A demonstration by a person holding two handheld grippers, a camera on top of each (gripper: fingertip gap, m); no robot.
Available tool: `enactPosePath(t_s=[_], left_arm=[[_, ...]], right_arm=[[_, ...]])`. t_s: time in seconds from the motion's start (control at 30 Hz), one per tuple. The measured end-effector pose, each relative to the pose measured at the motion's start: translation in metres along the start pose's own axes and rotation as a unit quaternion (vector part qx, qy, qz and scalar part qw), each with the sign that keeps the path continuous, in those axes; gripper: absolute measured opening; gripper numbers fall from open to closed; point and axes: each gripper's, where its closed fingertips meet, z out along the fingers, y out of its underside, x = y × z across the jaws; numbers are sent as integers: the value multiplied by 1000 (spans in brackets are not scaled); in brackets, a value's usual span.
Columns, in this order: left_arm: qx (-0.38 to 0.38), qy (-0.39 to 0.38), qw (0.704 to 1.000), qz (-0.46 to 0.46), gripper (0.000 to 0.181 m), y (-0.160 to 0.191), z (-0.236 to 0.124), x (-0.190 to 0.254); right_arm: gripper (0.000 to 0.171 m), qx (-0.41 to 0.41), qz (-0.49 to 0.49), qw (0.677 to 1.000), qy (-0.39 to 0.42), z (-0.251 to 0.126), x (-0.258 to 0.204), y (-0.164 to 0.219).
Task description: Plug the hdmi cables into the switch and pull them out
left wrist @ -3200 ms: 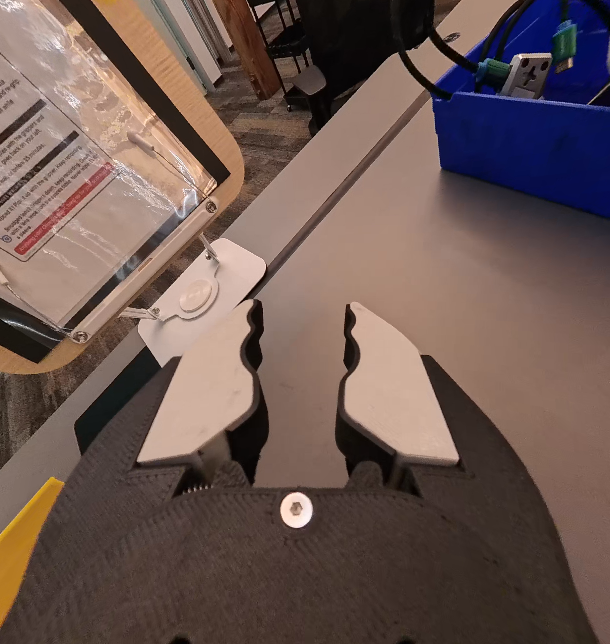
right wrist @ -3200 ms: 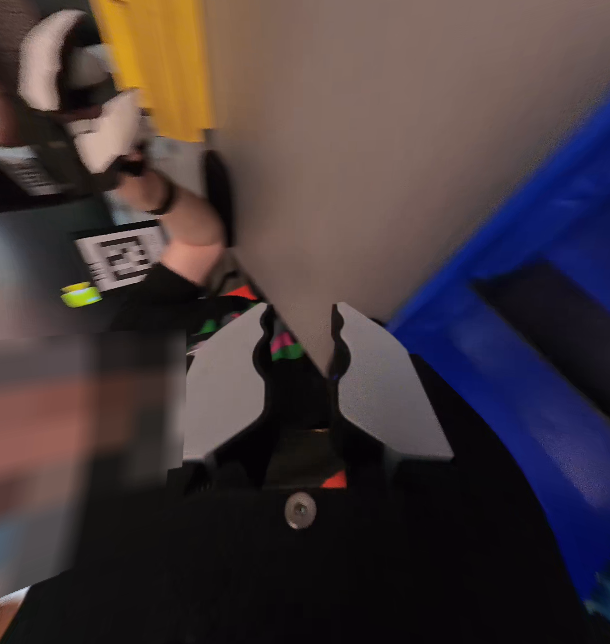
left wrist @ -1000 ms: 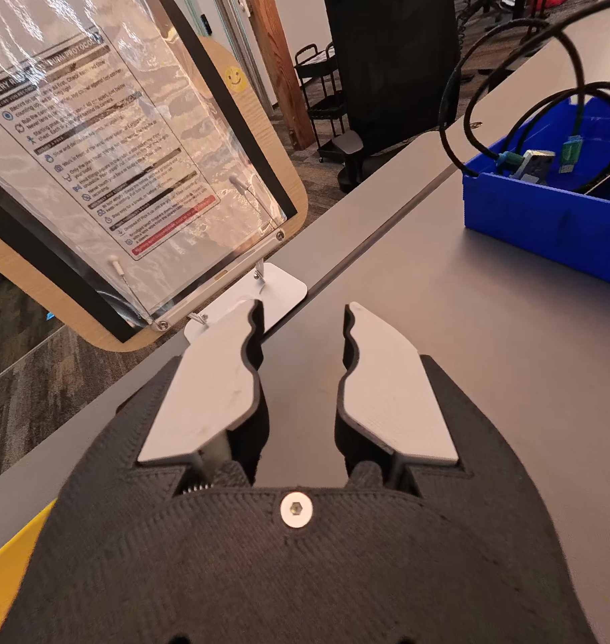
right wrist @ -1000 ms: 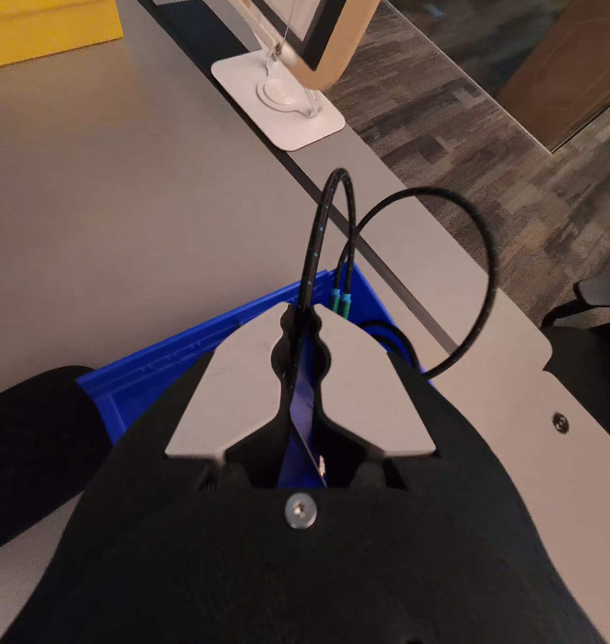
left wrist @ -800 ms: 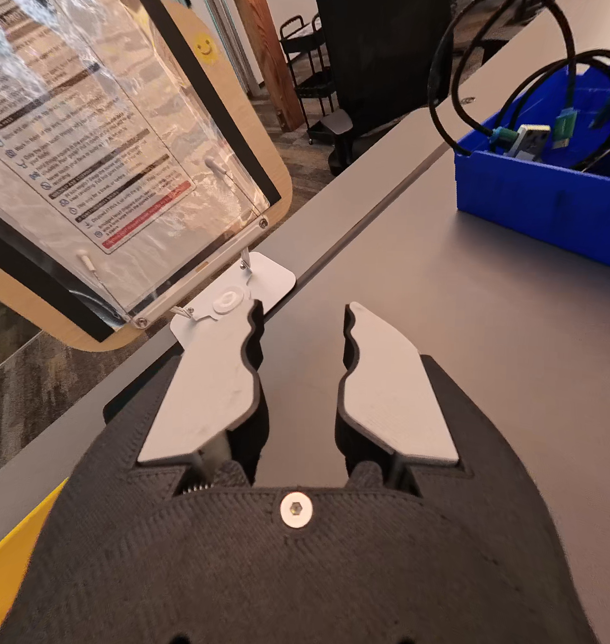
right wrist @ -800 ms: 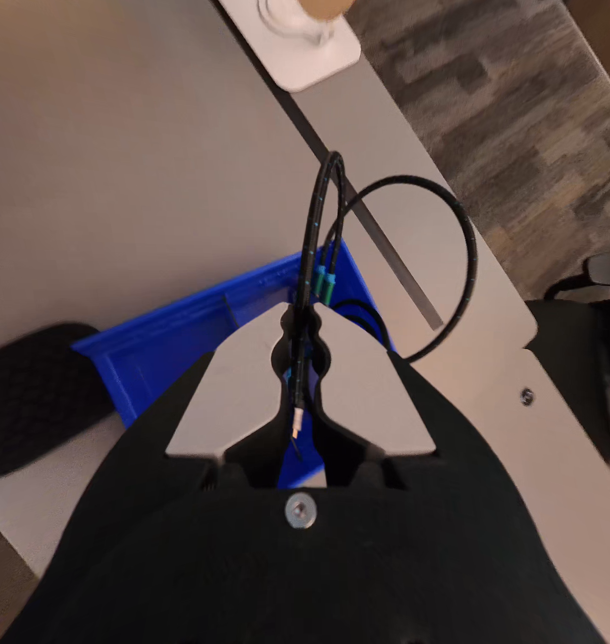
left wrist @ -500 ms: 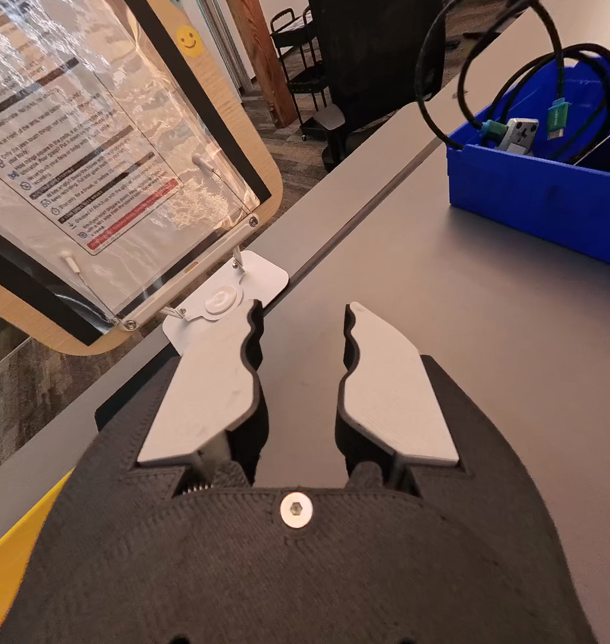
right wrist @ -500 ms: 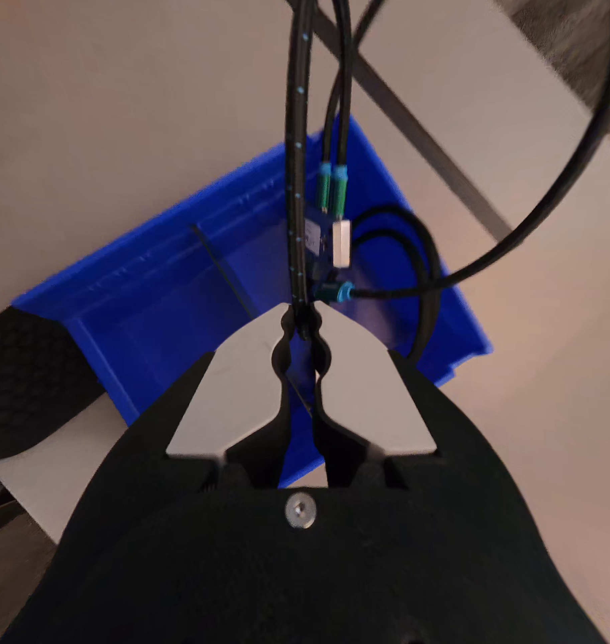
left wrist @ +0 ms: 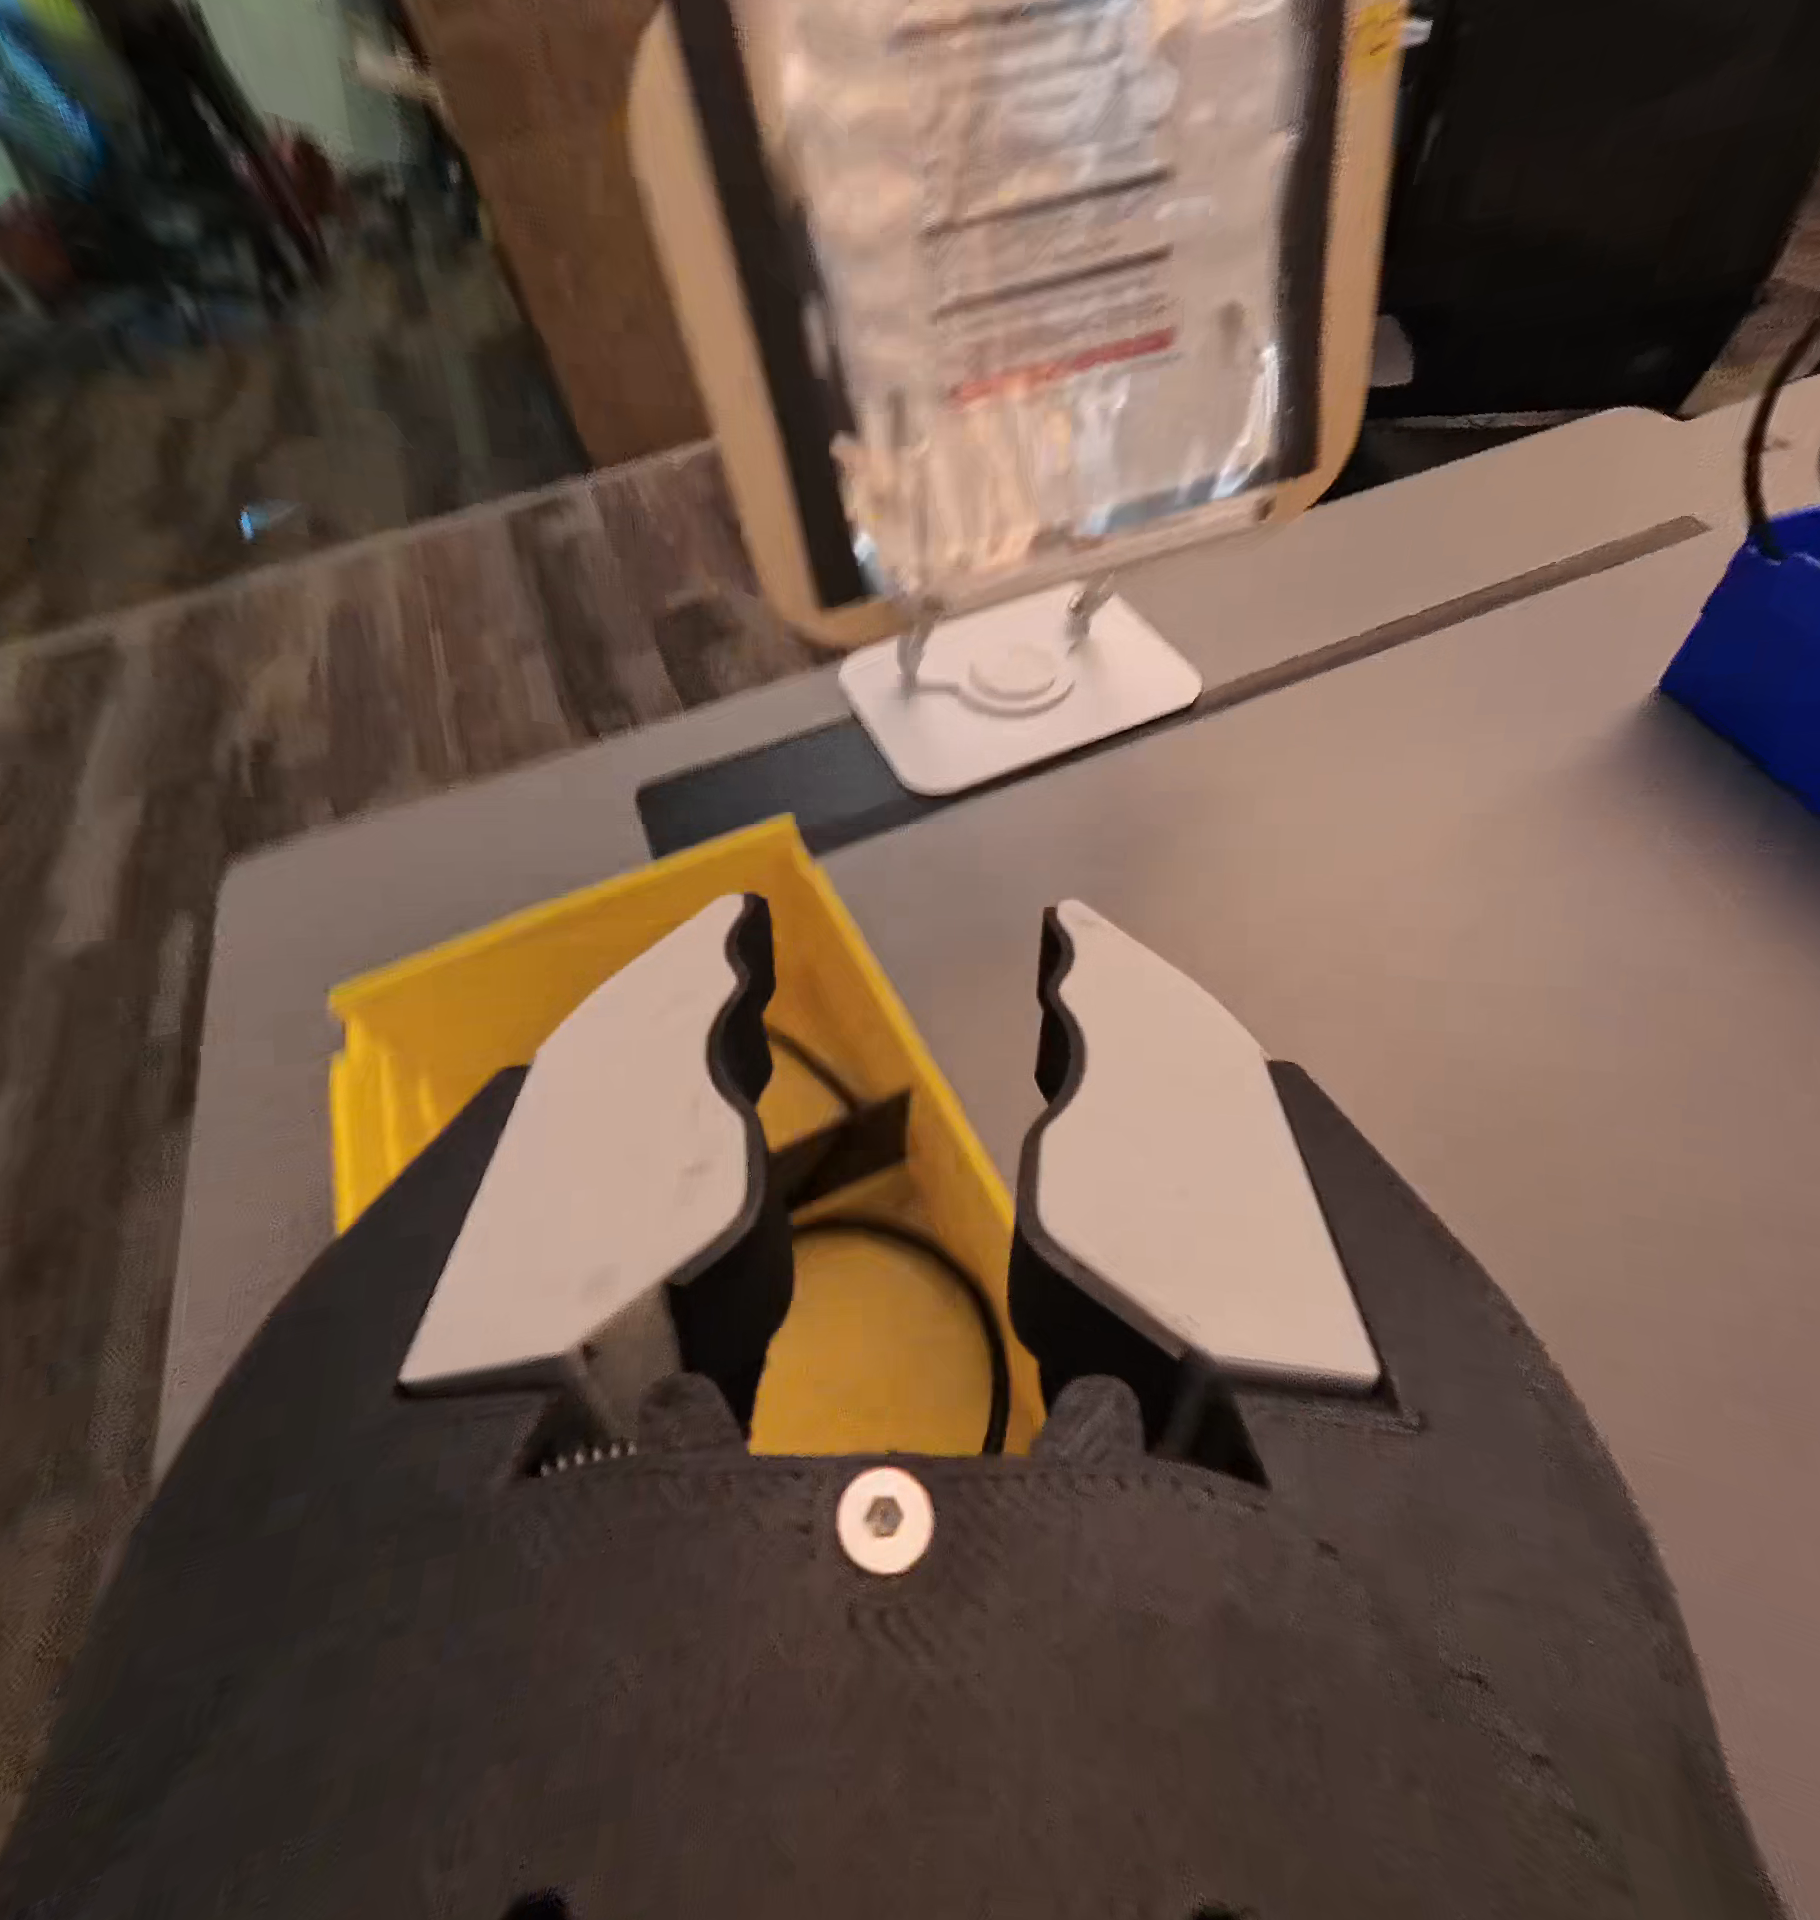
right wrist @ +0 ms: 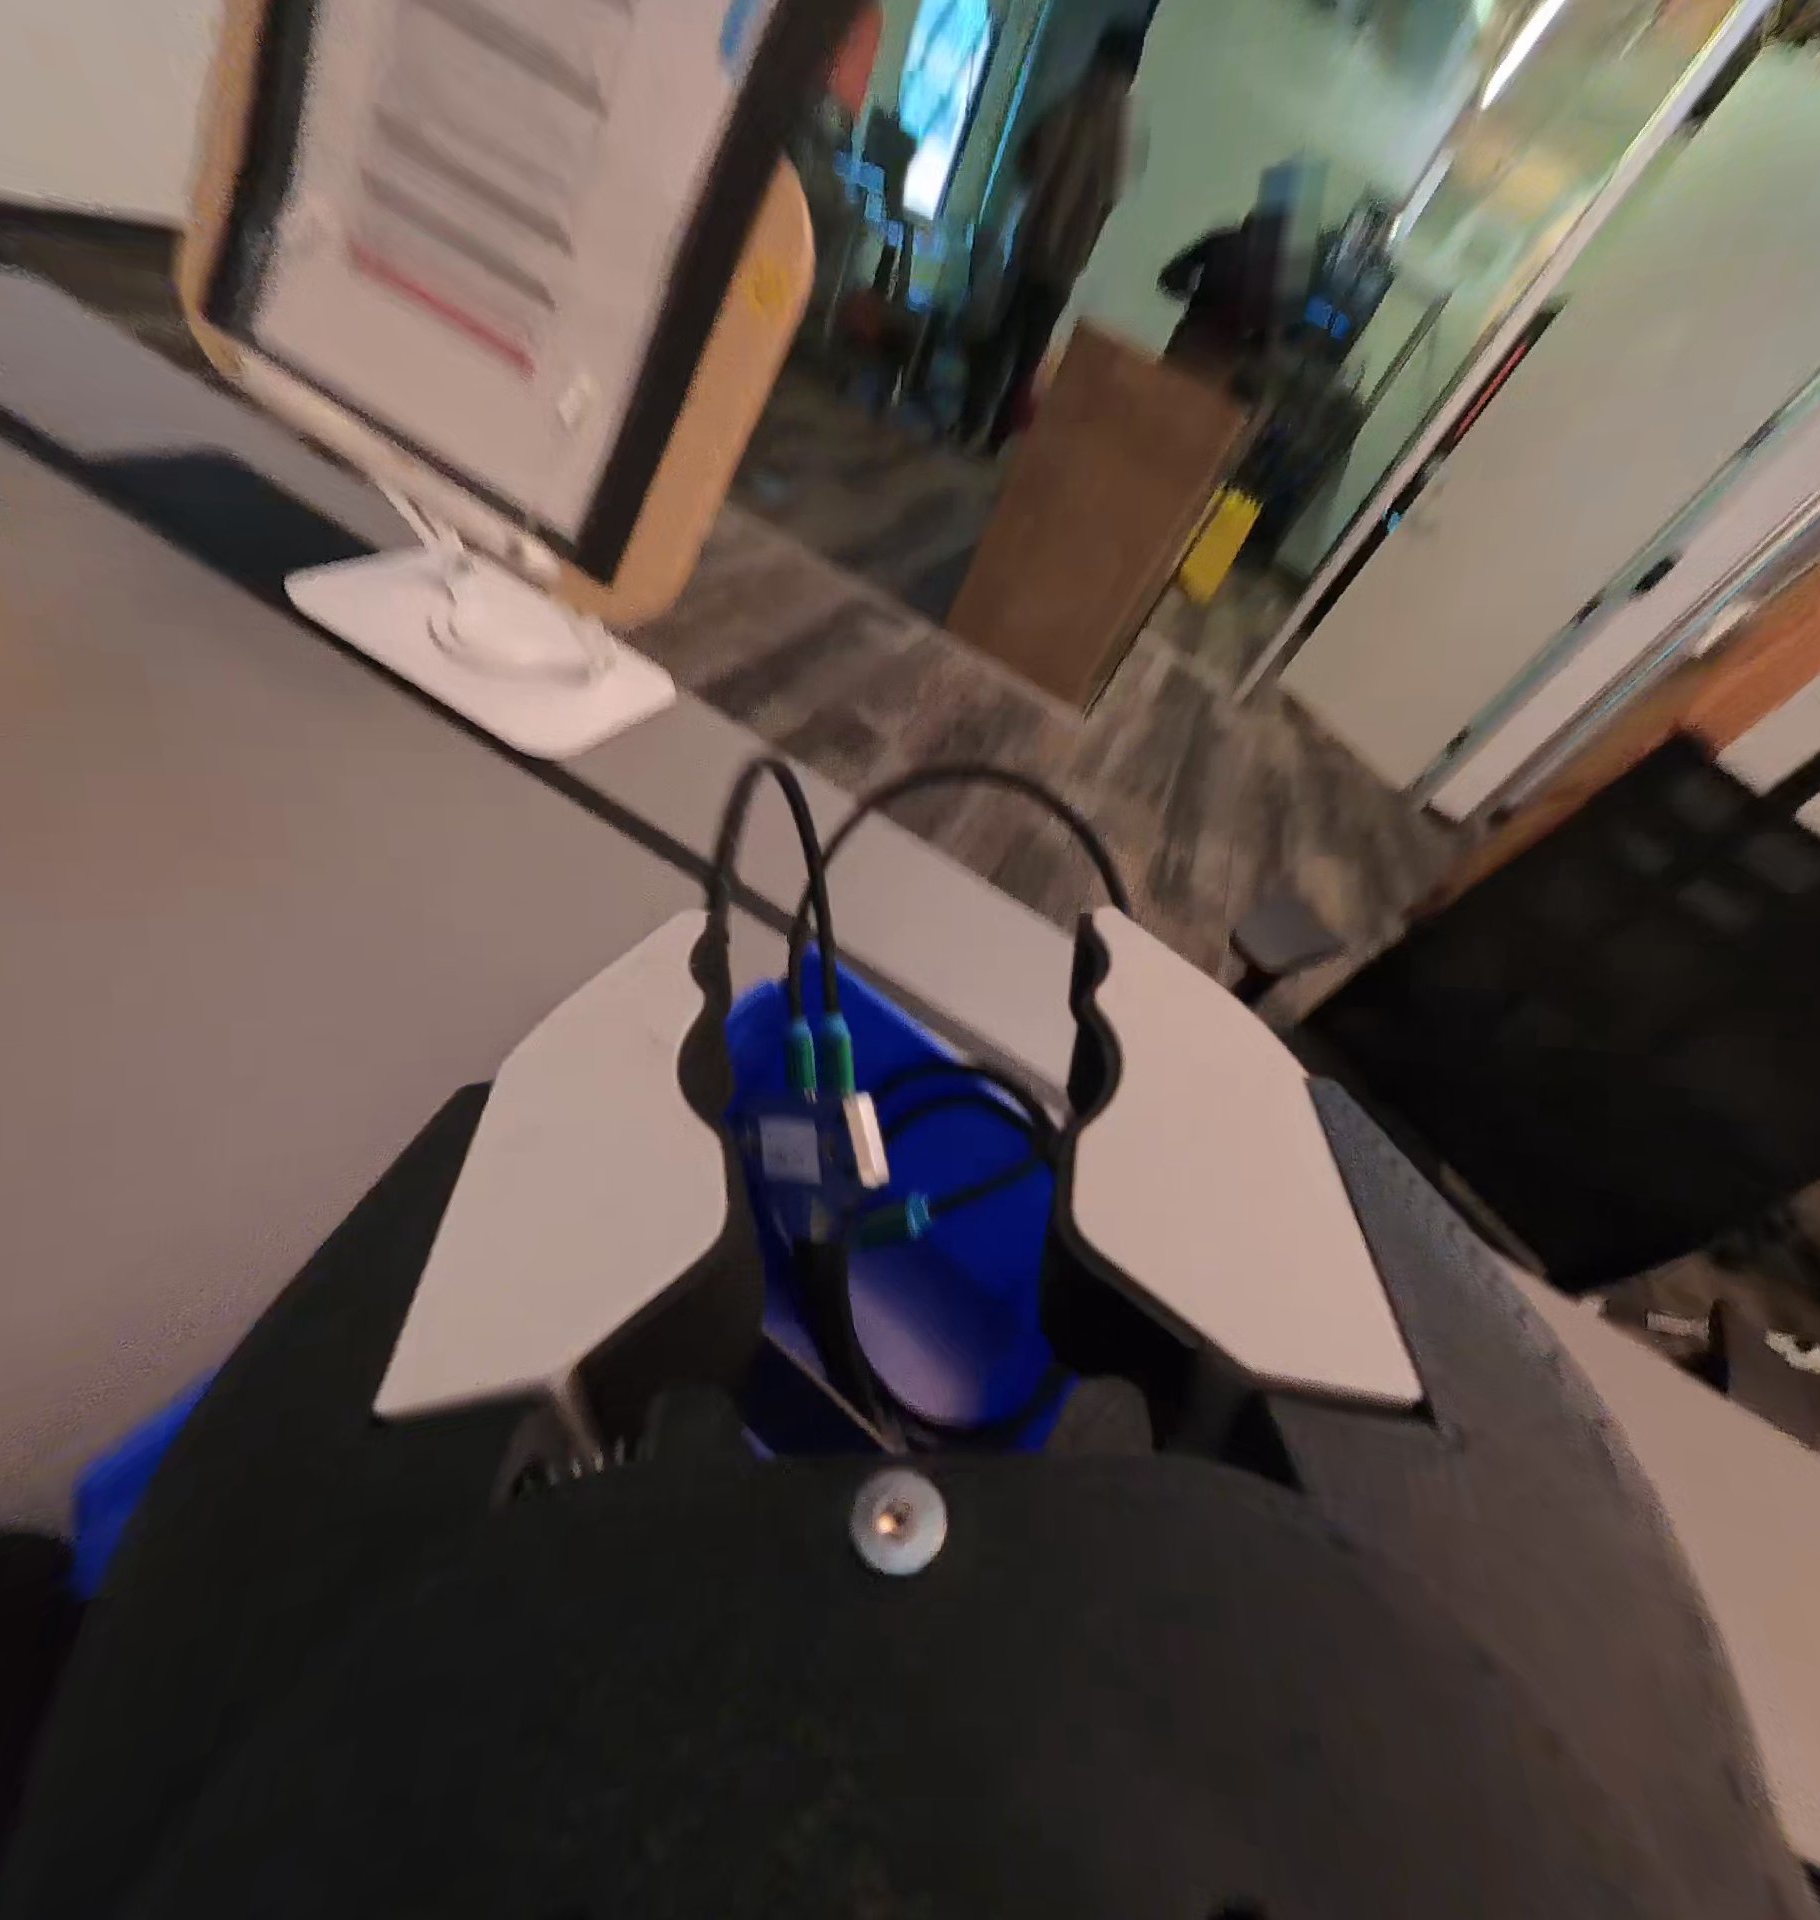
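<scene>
Right gripper (right wrist: 890,935) is held above the blue bin (right wrist: 947,1299), fingers spread wide, nothing pinched. The switch (right wrist: 797,1153) is seen in the bin, in the gap between the fingers but below them, with green-ended hdmi cables (right wrist: 818,1049) plugged in and looping upward. Left gripper (left wrist: 901,914) is also spread and empty, over a yellow bin (left wrist: 573,966) in which a black cable (left wrist: 973,1320) is coiled. A framed sign (left wrist: 1051,312) is seen on the grey table (left wrist: 1457,883).
</scene>
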Motion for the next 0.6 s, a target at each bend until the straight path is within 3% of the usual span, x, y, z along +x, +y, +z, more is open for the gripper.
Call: enactPosePath(t_s=[0.17,0.27,0.43,0.6], left_arm=[[-47,-23,997,-54,45,58,-31,-60],[-92,1,995,-30,47,77,-30,-55],[-160,98,973,136,50,118,-38,-7],[-242,177,938,176,50,198,-35,16]], right_arm=[[64,107,-58,989,-83,8,-77,-87],[64,145,-93,973,-151,18,-128,-122],[64,174,-119,950,-232,31,-185,-132],[64,150,-129,939,-283,43,-205,-117]])
